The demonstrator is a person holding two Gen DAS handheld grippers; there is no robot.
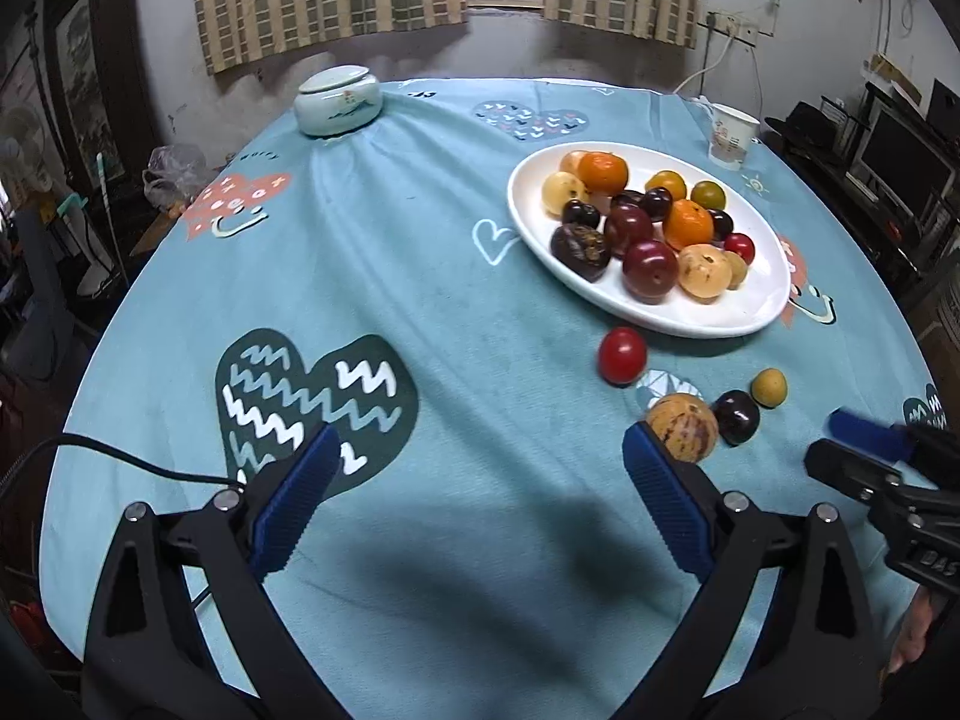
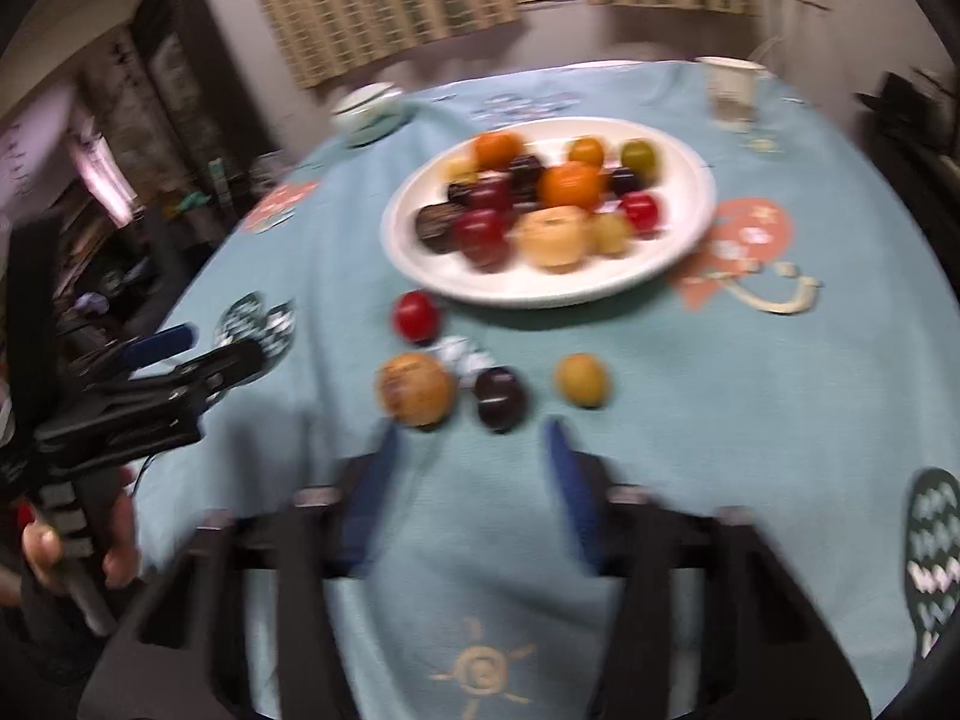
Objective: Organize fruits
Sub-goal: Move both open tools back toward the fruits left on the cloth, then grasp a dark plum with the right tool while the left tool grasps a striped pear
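While both grippers hang above the near edge of the cloth [image 1: 456,300], neither holds anything: the left gripper [image 1: 480,462] has its jaws spread wide over bare fabric, and the right gripper [image 2: 468,456], blurred in its own view, has its jaws parted too, aimed at the loose fruit just ahead.

Four fruits lie on the cloth between the grippers and the plate [image 1: 750,312]. Nearest the right gripper sit a speckled tan fruit [image 2: 415,389], a dark plum [image 2: 501,399] just beside it, and a small yellow fruit [image 2: 582,380] a little apart. A red tomato [image 2: 416,315] lies further on, near the plate rim.

All four look light, round and smooth-skinned, so they will likely roll or squirt out of a pinch that lands off-centre. Take each across its widest part, pads on opposite sides. The plum and tomato are probably soft and would bruise or split under a hard squeeze; the tan fruit looks firmer.

The plate beyond already carries a heap of oranges, plums and pale fruit. Far back stand a lidded jar [image 1: 338,99] and a paper cup [image 1: 731,135]; the cup's red print is too small to read. Only "DAS" shows, on the right gripper's body in the left view.
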